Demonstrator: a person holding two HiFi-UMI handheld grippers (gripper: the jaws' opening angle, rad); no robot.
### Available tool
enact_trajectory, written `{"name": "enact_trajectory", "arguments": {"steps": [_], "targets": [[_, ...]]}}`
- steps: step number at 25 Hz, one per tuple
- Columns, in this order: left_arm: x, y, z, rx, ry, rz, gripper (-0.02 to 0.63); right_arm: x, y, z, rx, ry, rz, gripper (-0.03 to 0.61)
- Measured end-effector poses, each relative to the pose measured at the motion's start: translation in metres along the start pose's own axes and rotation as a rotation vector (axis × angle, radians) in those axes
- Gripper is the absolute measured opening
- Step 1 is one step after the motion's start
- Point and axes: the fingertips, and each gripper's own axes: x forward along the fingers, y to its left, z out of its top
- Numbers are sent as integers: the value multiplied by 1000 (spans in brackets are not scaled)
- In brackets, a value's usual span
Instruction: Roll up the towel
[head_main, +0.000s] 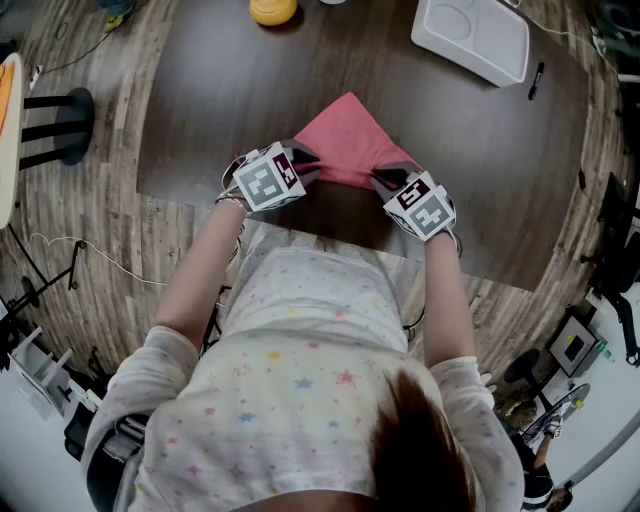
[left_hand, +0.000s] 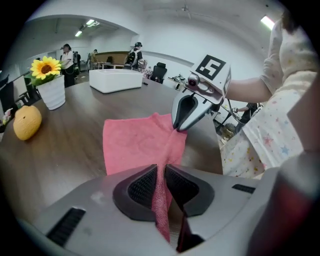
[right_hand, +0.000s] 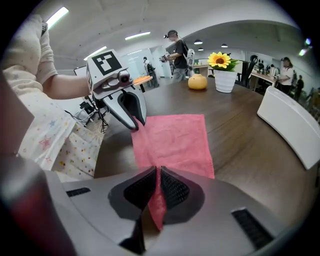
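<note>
We find the towel on the table. From it, the fruit lies at eleven o'clock, the tray at one and the pen at two. The left gripper is at eight and the right gripper at five.

Towel looks soft napped cloth; table matt wood.

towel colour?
Pink, plain; the towel shows best in the right gripper view.
</note>
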Motion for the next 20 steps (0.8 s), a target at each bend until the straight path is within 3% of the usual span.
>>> {"name": "enact_trajectory", "arguments": {"steps": [4,12,16,20], "targets": [[-5,18,-6,-2,-16,84,87,5,-5,-5,-14,2,-36,28],[-19,4,17,108,-111,93,96,4,-3,1,-68,6,-42,28],[10,-9,10,194,-12,76,173,4,0,3,-100,5,-38,28],[21,-9,-5,243,63,89,177,5,1,4,-111,6,-38,28]]}}
